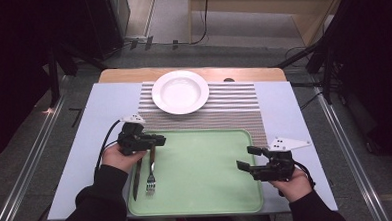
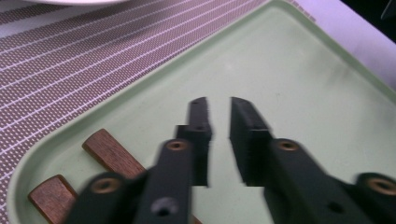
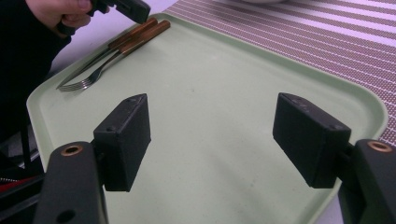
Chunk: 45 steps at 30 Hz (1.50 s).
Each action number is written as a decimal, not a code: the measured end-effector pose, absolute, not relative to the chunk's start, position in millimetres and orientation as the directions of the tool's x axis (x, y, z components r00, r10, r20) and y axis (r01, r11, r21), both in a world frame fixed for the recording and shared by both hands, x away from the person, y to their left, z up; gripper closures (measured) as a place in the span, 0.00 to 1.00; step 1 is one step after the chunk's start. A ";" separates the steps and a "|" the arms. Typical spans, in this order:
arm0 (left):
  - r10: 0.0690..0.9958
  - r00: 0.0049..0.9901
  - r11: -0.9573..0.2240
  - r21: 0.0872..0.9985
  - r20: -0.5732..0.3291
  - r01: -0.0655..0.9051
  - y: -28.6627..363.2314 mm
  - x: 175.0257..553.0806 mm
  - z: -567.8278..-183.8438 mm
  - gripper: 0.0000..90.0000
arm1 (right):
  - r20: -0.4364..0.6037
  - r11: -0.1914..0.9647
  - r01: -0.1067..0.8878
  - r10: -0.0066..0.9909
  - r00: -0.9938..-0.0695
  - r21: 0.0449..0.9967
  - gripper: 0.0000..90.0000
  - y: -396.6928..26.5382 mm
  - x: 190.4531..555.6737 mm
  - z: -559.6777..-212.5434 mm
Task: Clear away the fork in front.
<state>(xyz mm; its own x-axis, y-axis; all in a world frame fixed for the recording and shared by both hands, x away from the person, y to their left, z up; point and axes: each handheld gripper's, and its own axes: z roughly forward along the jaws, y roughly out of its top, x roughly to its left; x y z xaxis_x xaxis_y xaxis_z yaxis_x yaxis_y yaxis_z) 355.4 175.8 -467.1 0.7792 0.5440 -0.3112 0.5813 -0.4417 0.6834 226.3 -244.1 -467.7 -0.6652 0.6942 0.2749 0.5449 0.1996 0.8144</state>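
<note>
A pale green tray (image 1: pixel 201 165) lies on the table in front of the person. On its left side rest a fork (image 1: pixel 150 180) and a knife (image 1: pixel 136 178), both with brown wooden handles (image 2: pixel 112 151). My left gripper (image 1: pixel 160 139) hovers just above those handle ends, jaws drawn together with nothing between them (image 2: pixel 218 105). My right gripper (image 1: pixel 244 157) hangs over the tray's right part, wide open and empty (image 3: pixel 212 100). The right gripper view also takes in the fork (image 3: pixel 88 77) and the left gripper (image 3: pixel 135 9) at the tray's far corner.
A white deep plate (image 1: pixel 180 91) stands on a striped placemat (image 1: pixel 224 112) beyond the tray. A pale blue sheet (image 1: pixel 94 125) covers the wooden table. Dark stands and cables flank the table on the floor.
</note>
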 end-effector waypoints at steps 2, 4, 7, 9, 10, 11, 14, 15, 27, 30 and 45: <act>0.540 0.786 -0.459 0.678 -0.301 0.574 176.0 355.4 -468.5 0.99 | 0.274 0.200 0.545 0.695 -0.664 0.814 0.30 -244.3 226.4 -467.9; 0.540 0.783 -0.464 0.668 -0.308 0.582 175.8 355.8 -471.7 0.99 | 0.274 0.201 0.545 0.695 -0.665 0.814 0.30 -244.2 226.4 -467.9; 0.541 0.785 -0.482 0.653 -0.302 0.584 175.2 357.2 -477.7 0.99 | 0.274 0.203 0.546 0.693 -0.666 0.813 0.30 -243.9 226.4 -467.8; 0.552 0.775 -0.480 0.643 -0.307 0.596 176.1 358.5 -481.0 0.99 | 0.274 0.204 0.545 0.692 -0.668 0.813 0.30 -243.5 226.3 -467.7; 0.556 0.769 -0.474 0.639 -0.316 0.605 177.4 359.4 -482.7 0.99 | 0.274 0.204 0.545 0.692 -0.668 0.813 0.30 -243.4 226.4 -467.7; 0.563 0.757 -0.469 0.627 -0.331 0.622 179.4 361.2 -485.3 0.99 | 0.273 0.205 0.543 0.691 -0.670 0.814 0.30 -243.5 226.9 -467.6; 0.580 0.733 -0.453 0.606 -0.356 0.653 183.7 364.2 -491.7 0.98 | 0.273 0.208 0.543 0.687 -0.673 0.814 0.30 -242.0 228.7 -467.7; 0.584 0.732 -0.461 0.599 -0.351 0.655 184.6 364.8 -493.6 0.98 | 0.273 0.211 0.544 0.686 -0.674 0.812 0.30 -241.6 229.1 -467.7; 0.606 0.719 -0.456 0.594 -0.339 0.663 197.8 360.6 -495.3 0.98 | 0.275 0.224 0.540 0.668 -0.691 0.812 0.30 -235.7 235.4 -468.1; 0.599 0.720 -0.454 0.592 -0.350 0.666 199.6 361.0 -495.8 0.98 | 0.273 0.223 0.538 0.669 -0.691 0.813 0.30 -236.3 235.3 -467.8; 0.552 0.768 -0.406 0.700 -0.324 0.587 202.2 345.0 -466.0 0.57 | 0.279 0.221 0.547 0.674 -0.684 0.808 0.30 -237.9 234.6 -469.4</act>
